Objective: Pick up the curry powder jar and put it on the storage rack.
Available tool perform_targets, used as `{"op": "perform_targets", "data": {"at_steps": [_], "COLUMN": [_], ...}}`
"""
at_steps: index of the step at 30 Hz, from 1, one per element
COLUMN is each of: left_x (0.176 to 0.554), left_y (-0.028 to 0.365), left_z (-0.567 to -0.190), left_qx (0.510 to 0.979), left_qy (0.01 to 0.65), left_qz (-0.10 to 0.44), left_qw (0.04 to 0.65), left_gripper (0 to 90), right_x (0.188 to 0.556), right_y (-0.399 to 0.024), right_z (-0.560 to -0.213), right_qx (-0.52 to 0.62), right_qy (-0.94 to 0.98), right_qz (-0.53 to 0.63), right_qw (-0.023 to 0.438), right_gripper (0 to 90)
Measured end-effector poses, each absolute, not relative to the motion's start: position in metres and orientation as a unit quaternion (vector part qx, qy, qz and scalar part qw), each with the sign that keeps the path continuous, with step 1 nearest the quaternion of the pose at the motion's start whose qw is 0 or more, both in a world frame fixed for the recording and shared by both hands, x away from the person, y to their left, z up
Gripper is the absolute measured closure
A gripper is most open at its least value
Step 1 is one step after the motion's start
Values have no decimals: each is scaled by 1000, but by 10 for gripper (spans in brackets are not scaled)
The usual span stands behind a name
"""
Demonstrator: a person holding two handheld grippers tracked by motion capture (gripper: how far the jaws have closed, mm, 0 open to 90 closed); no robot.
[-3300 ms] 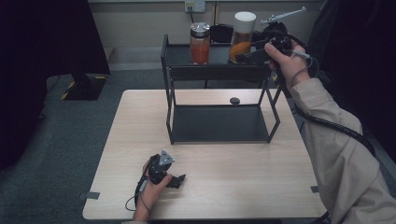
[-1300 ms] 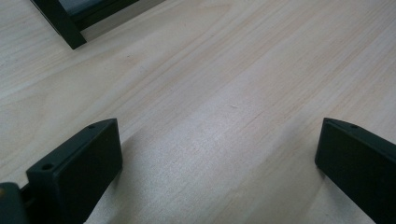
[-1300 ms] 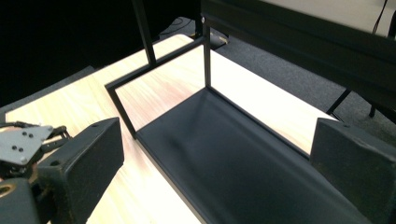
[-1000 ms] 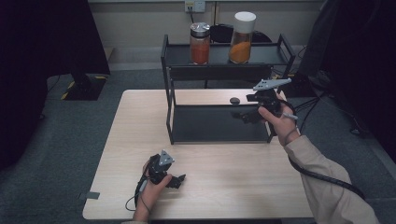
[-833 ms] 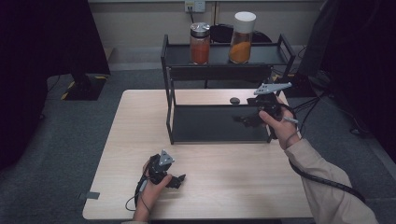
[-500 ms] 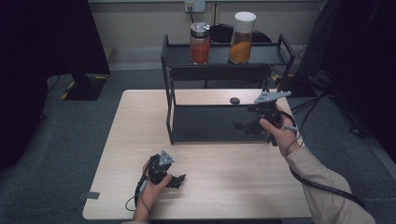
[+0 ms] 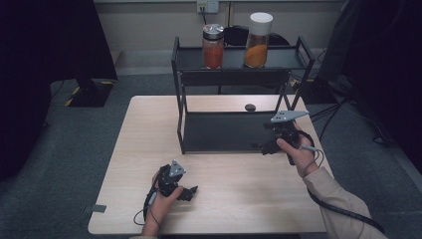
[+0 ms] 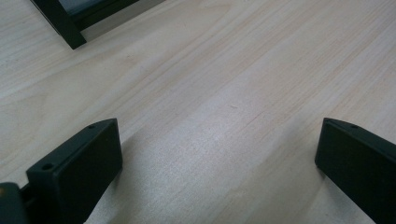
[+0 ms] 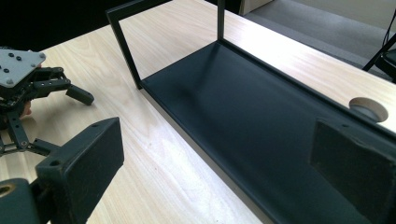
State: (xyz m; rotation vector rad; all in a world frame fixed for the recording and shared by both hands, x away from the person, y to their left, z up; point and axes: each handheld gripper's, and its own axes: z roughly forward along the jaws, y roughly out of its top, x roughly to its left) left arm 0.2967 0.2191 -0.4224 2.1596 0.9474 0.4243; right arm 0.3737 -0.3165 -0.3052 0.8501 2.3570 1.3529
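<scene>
A black two-tier rack (image 7: 181, 99) stands at the back of the wooden table (image 7: 239, 199). On its top shelf stand a silver-lidded jar of red powder (image 7: 213, 46) and a white-lidded jar of orange powder (image 7: 259, 40). My right gripper (image 7: 264, 146) hovers open at the front right corner of the rack's bare lower shelf (image 9: 261, 121), its jaws (image 9: 219, 158) wide apart and holding nothing. My left gripper (image 7: 191, 191) rests low on the table near the front edge, open over bare wood (image 8: 219, 154). It shows as well in the right gripper view (image 9: 28, 84).
A round dark cable hole (image 7: 250, 107) lies in the table behind the rack (image 9: 369, 109). The rack's front left foot (image 8: 60, 23) shows ahead of my left gripper. Grey carpet (image 7: 99, 139) surrounds the table, and a dark stand base (image 7: 87, 94) sits on it at the left.
My right gripper left the white-lidded jar on the top shelf and came down to the rack's front right corner, sinking a little in the last second. The left gripper has not moved.
</scene>
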Motion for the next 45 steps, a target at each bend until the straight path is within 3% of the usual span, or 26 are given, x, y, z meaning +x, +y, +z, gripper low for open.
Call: {"op": "perform_targets", "data": {"at_steps": [45], "left_x": [296], "left_y": [219], "left_z": [-422], "left_qx": [839], "left_qy": [369], "left_qz": [165], "left_qw": [364], "left_gripper": [0], "right_x": [340], "right_y": [-359], "right_z": [-384], "right_qx": [328], "right_qy": [823], "right_qz": [445], "right_qw": [128], "right_gripper": [21]}}
